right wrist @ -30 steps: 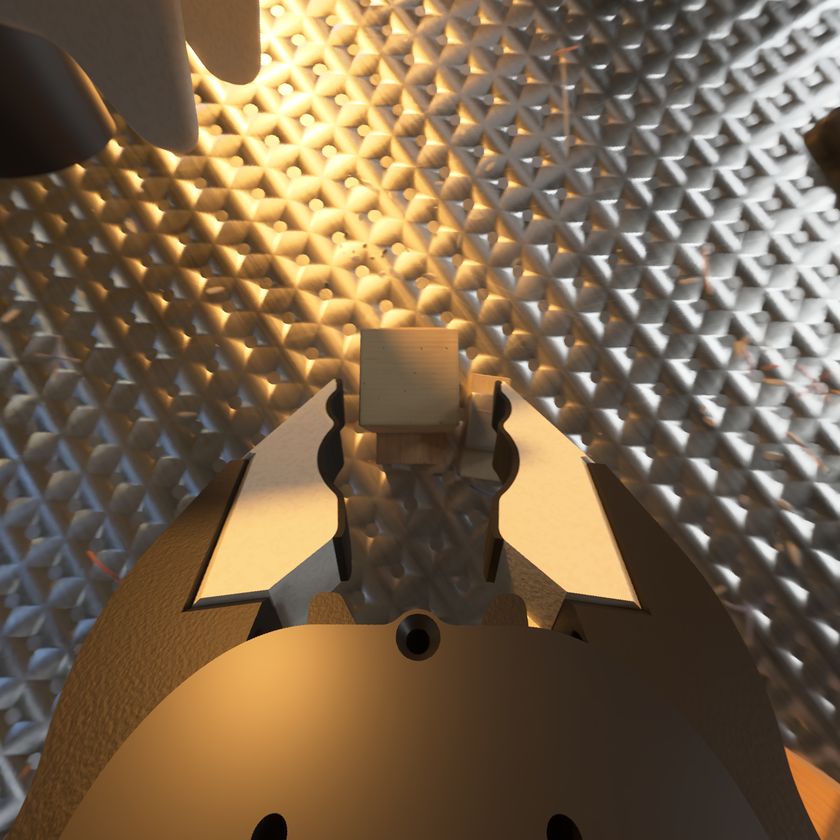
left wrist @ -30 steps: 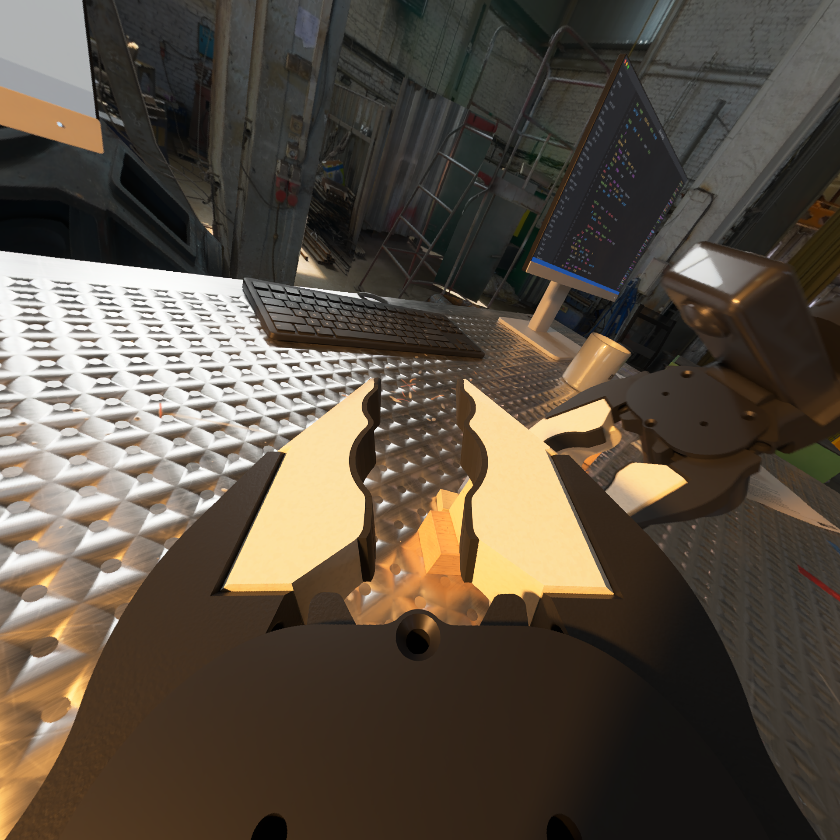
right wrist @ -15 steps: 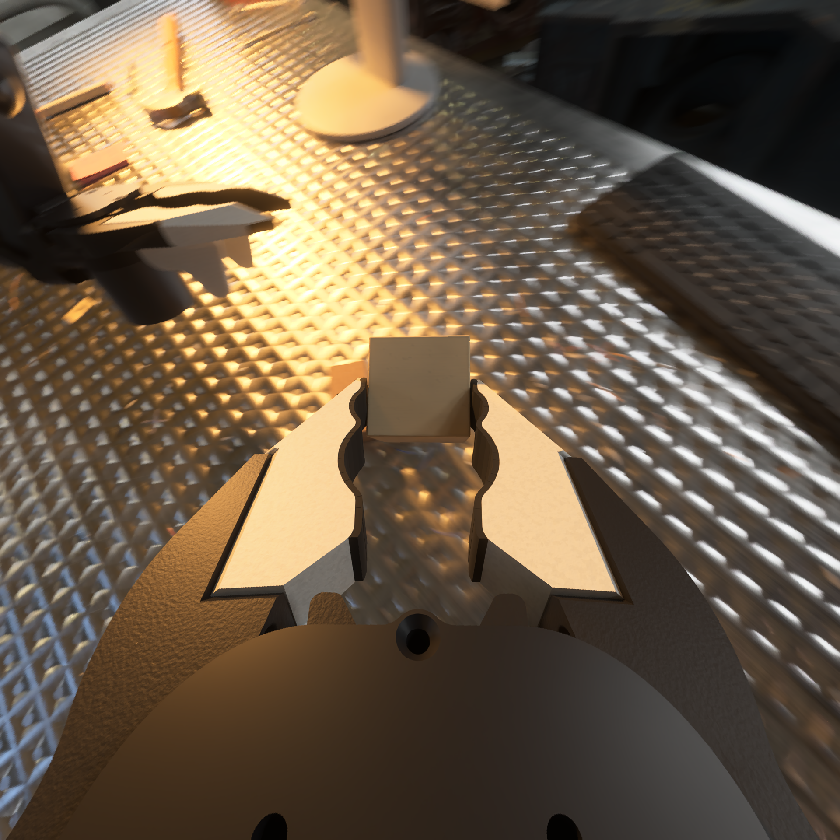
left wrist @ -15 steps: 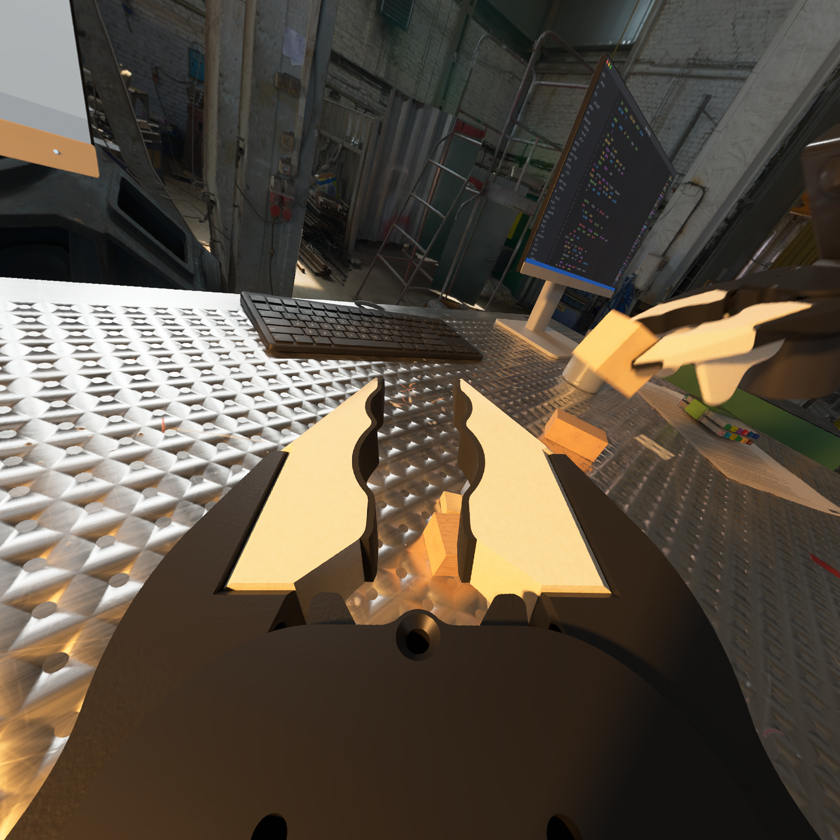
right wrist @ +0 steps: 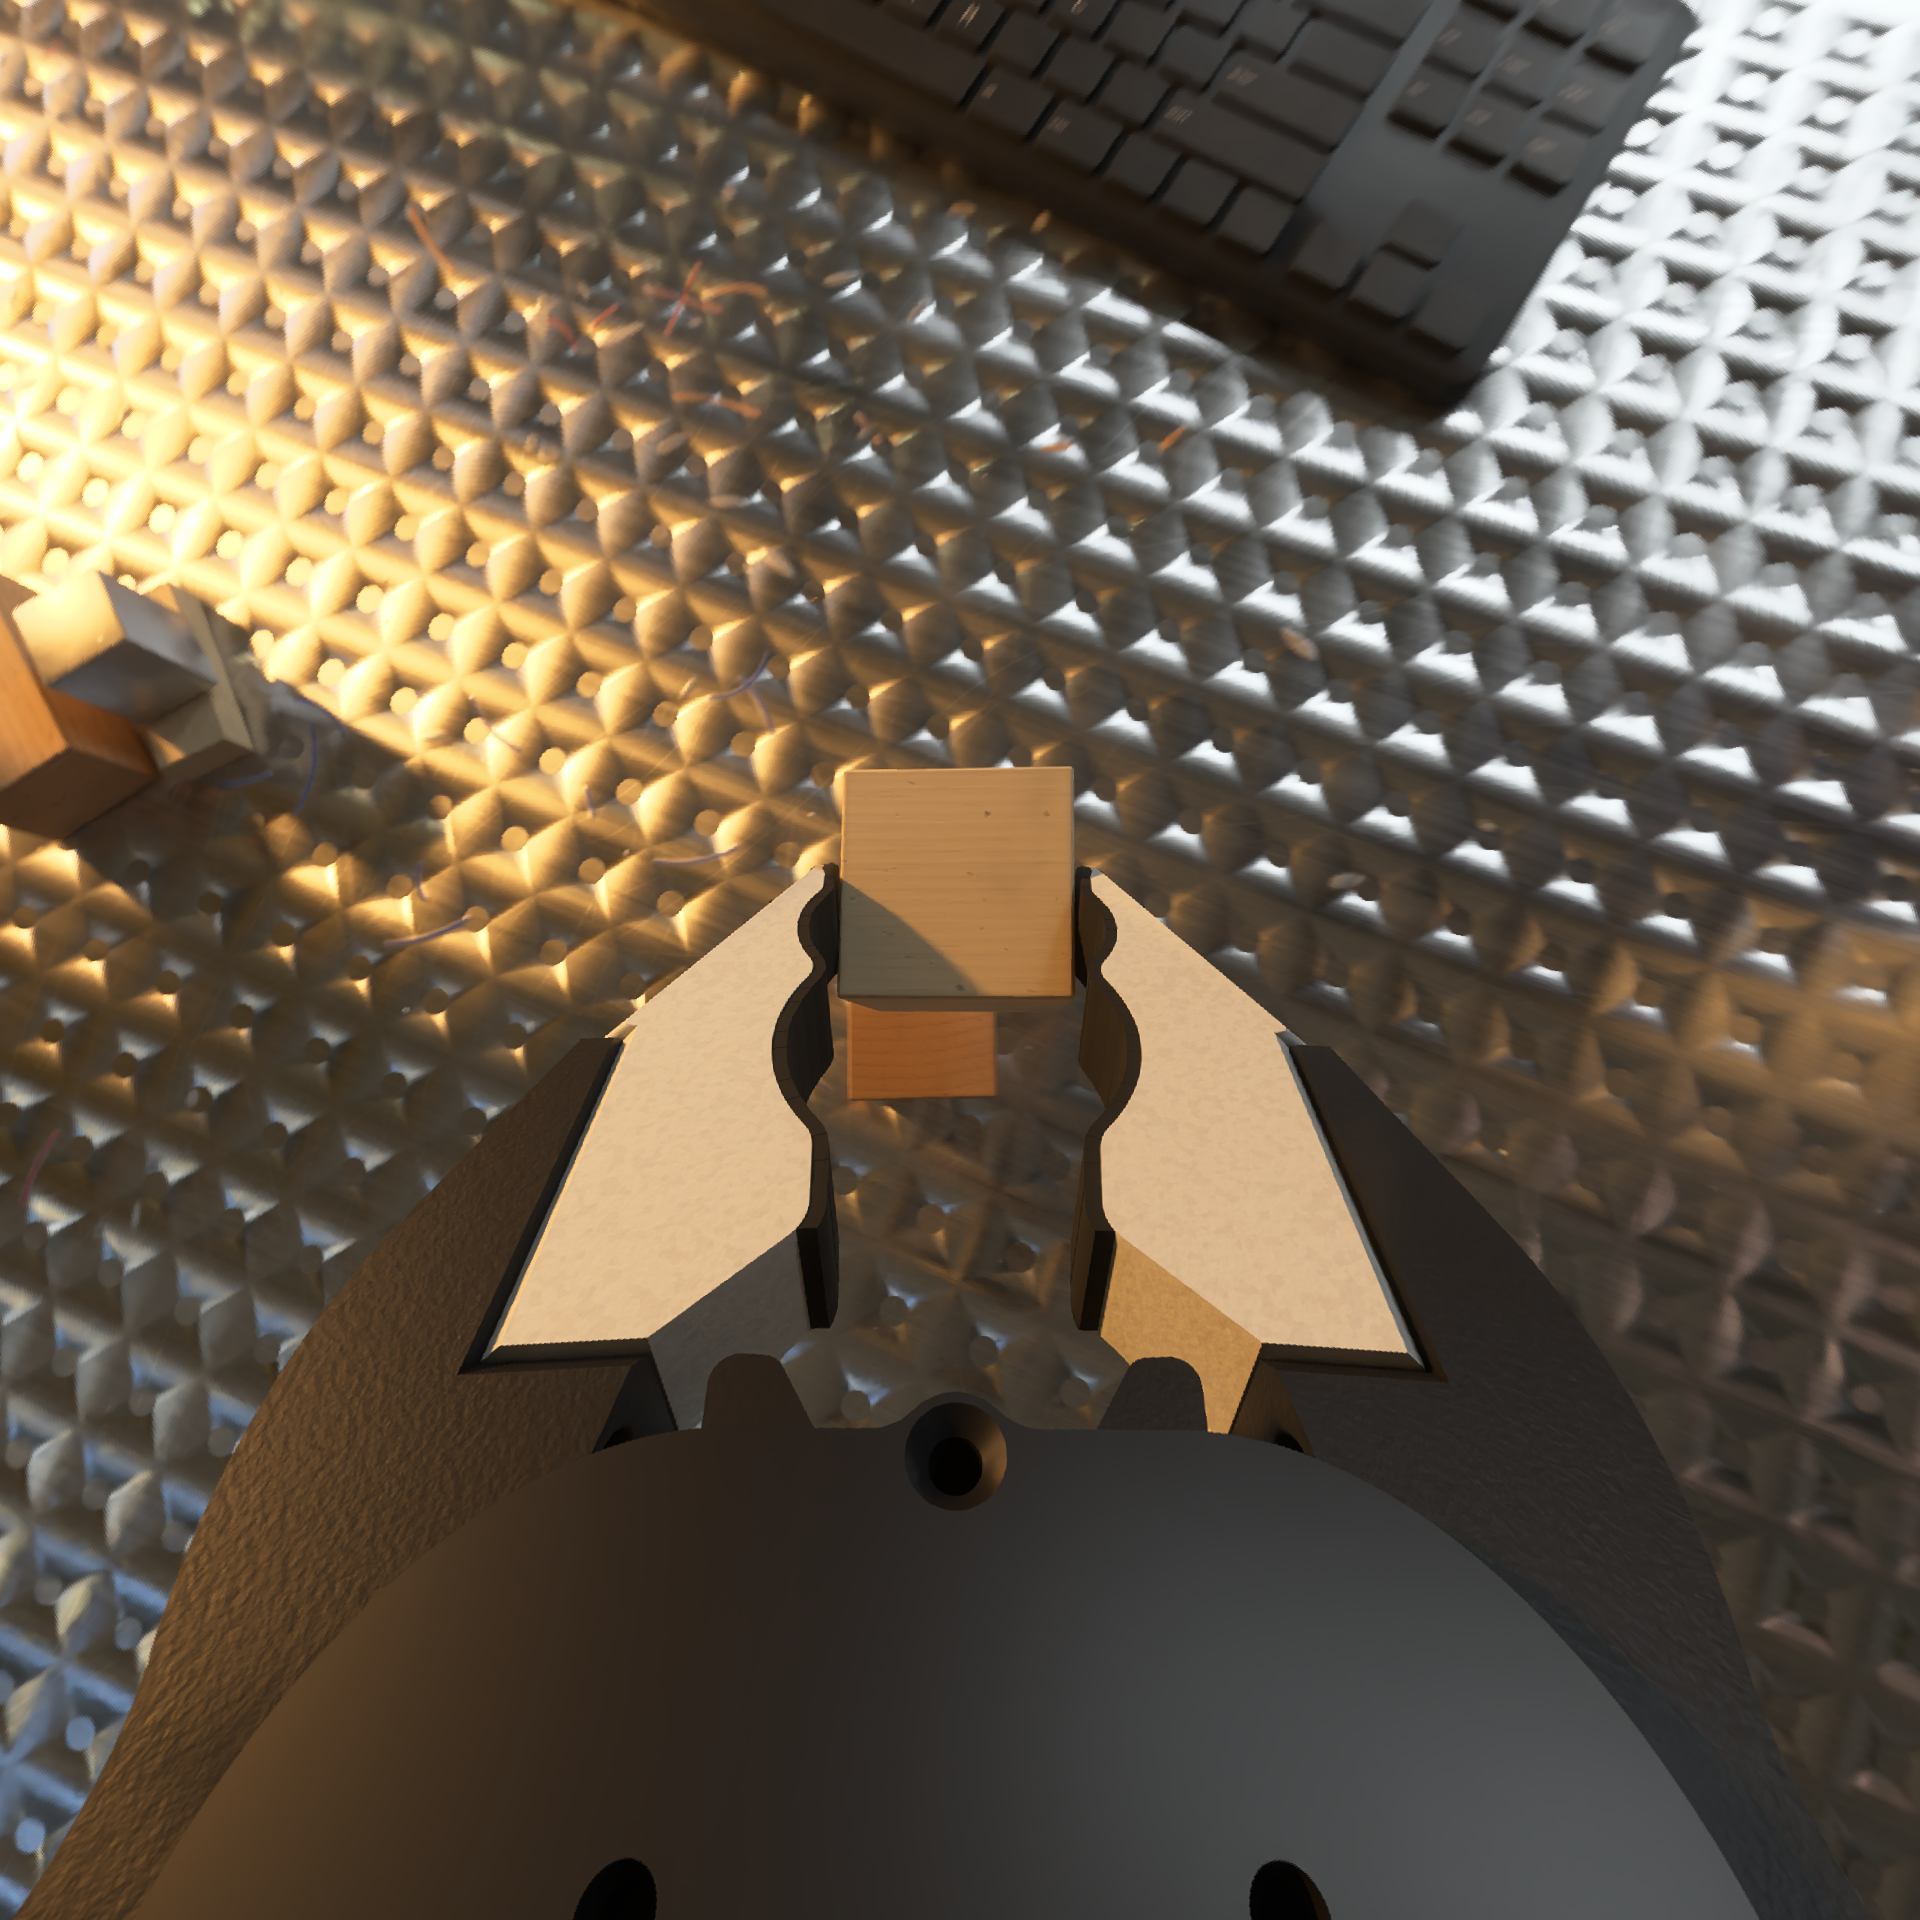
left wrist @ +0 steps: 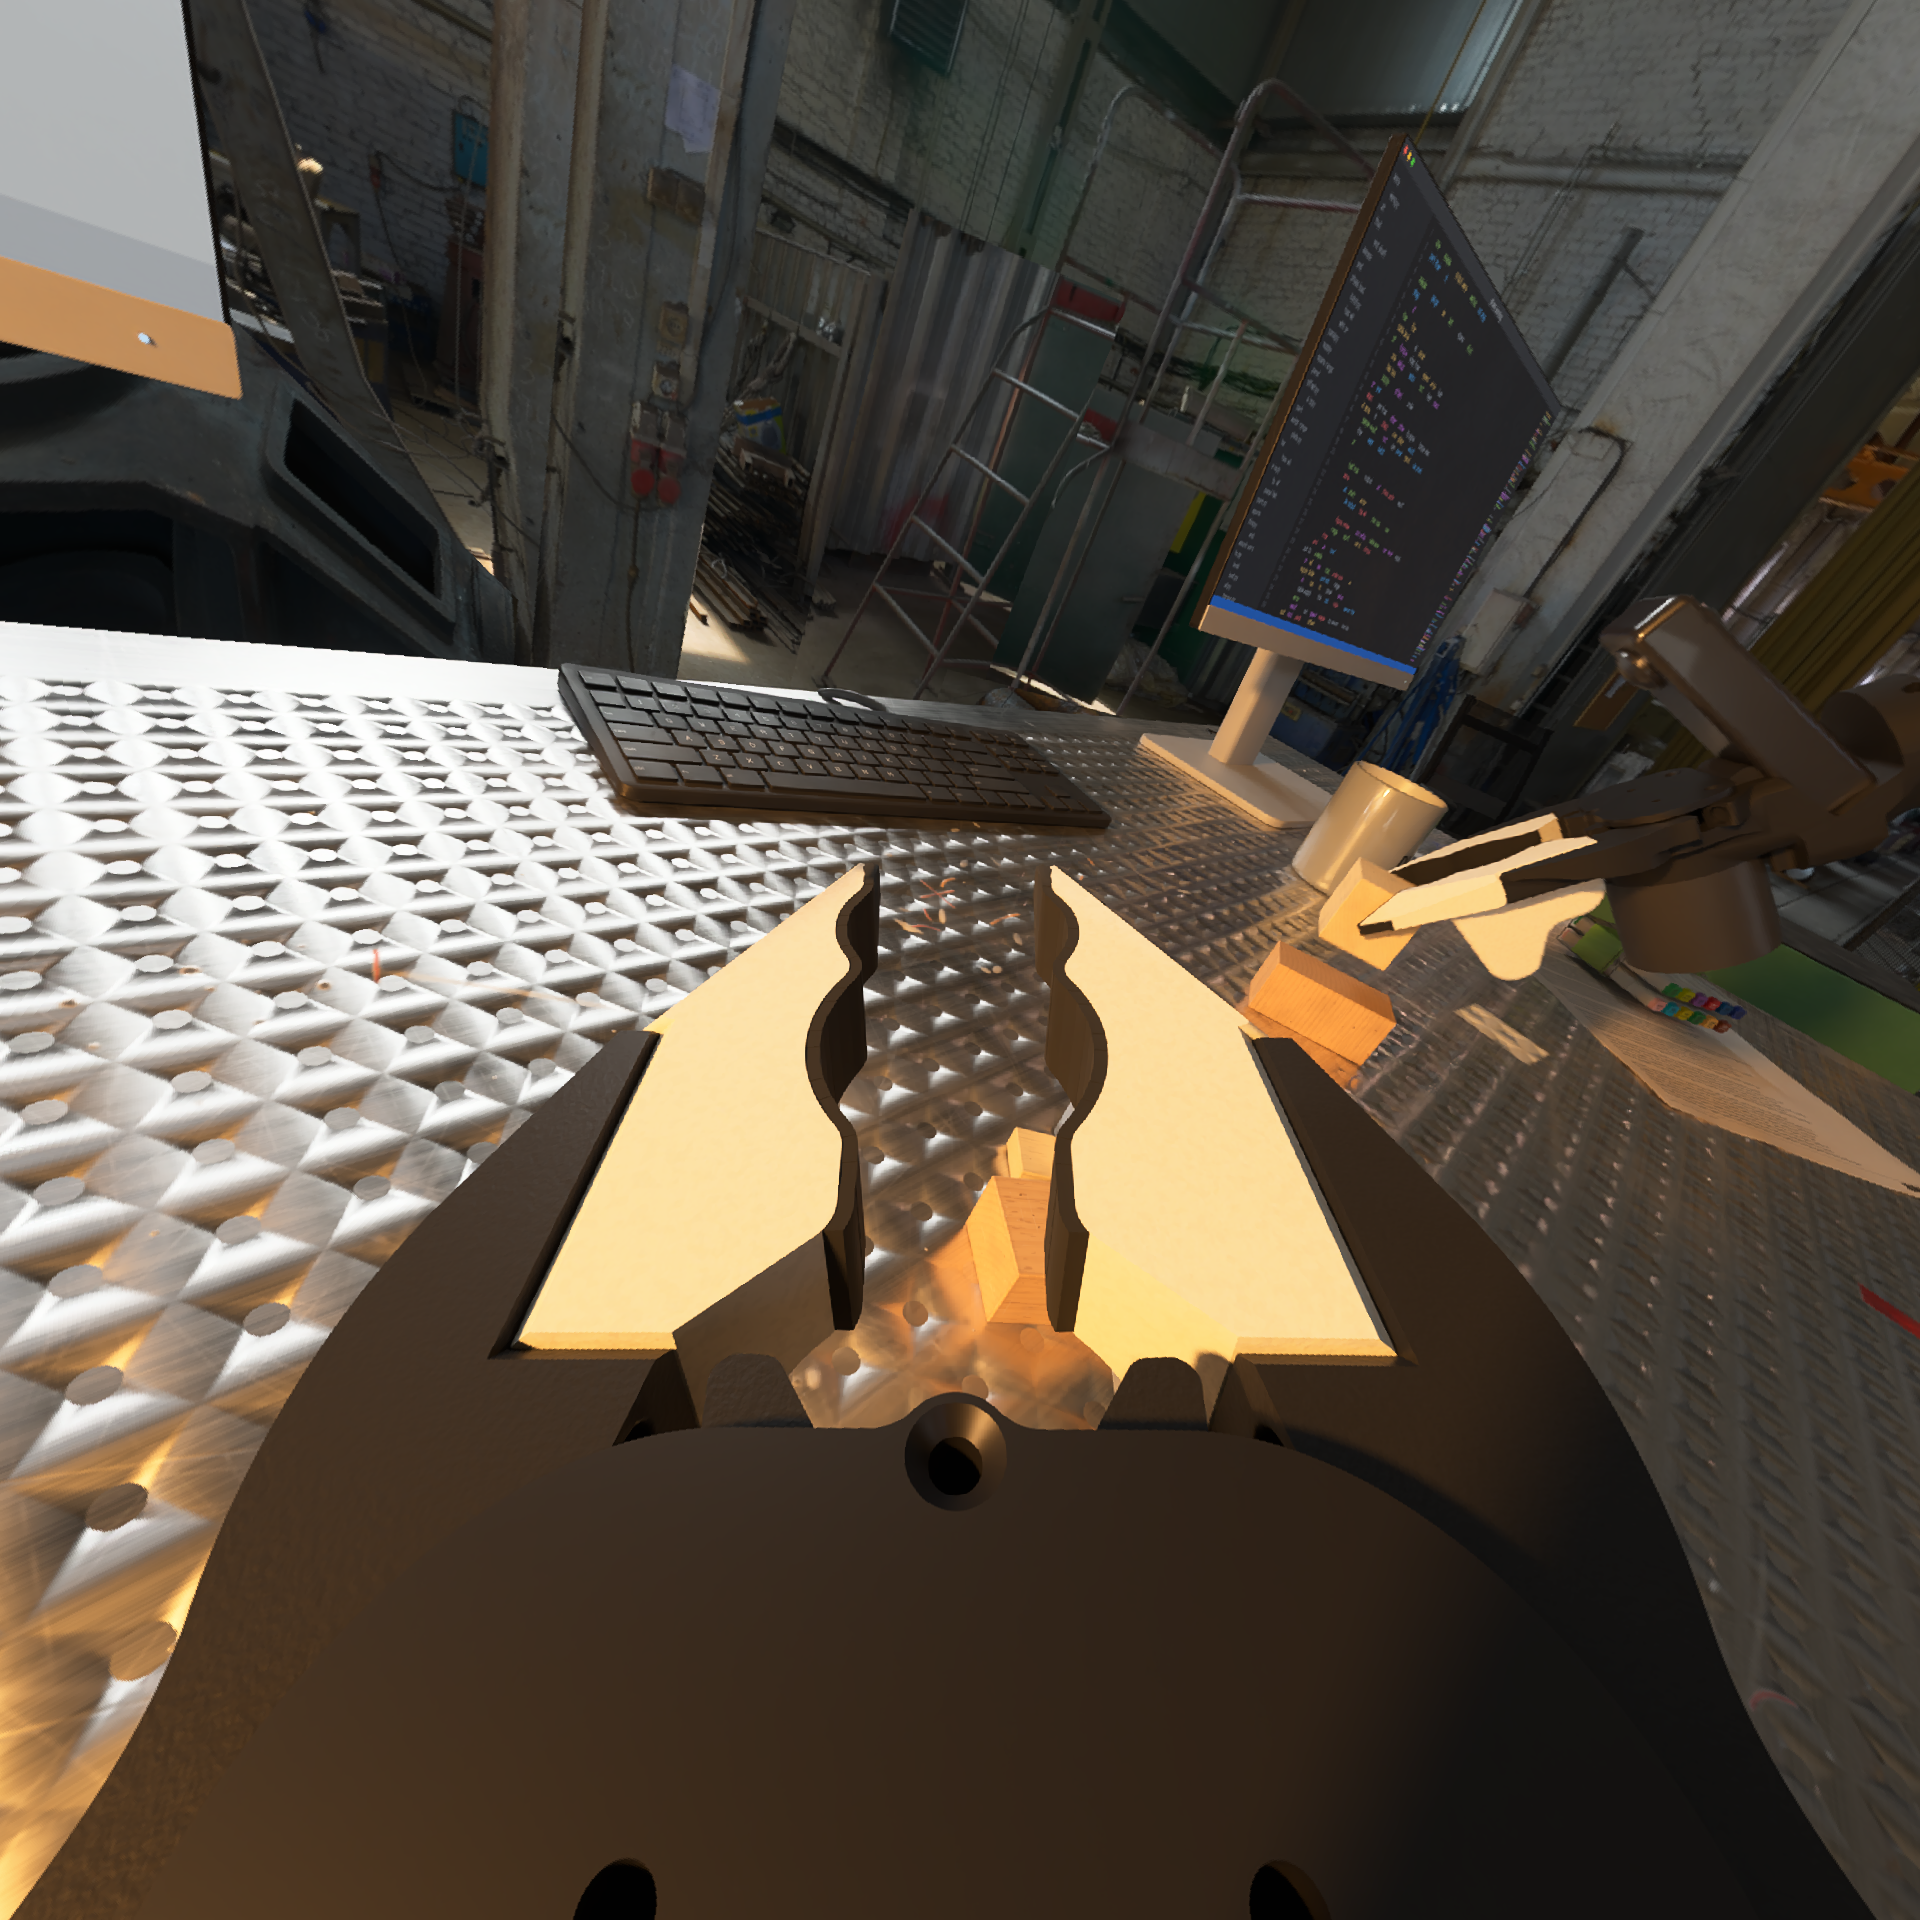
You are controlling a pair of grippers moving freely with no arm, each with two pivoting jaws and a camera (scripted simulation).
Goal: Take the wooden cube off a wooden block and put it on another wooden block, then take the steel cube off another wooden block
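The right tool (right wrist: pixel 954 883) grips the pale, square-faced wooden cube (right wrist: pixel 956 883) at its fingertips, directly above a wooden block (right wrist: pixel 921 1054) on the surface (right wrist: pixel 1351 831), near the keyboard (right wrist: pixel 1351 156) edge. The block lies straight below, slightly offset left. The left tool (left wrist: pixel 954 904) hangs unclenched, well apart.

A table (left wrist: pixel 312 883) of embossed, diamond-patterned metal catches warm, low light from one side. Beyond it stands a dim industrial hall with grey brick walls (left wrist: pixel 831 135), concrete pillars (left wrist: pixel 613 364), a metal ladder (left wrist: pixel 997 447) and corrugated sheeting (left wrist: pixel 935 343).
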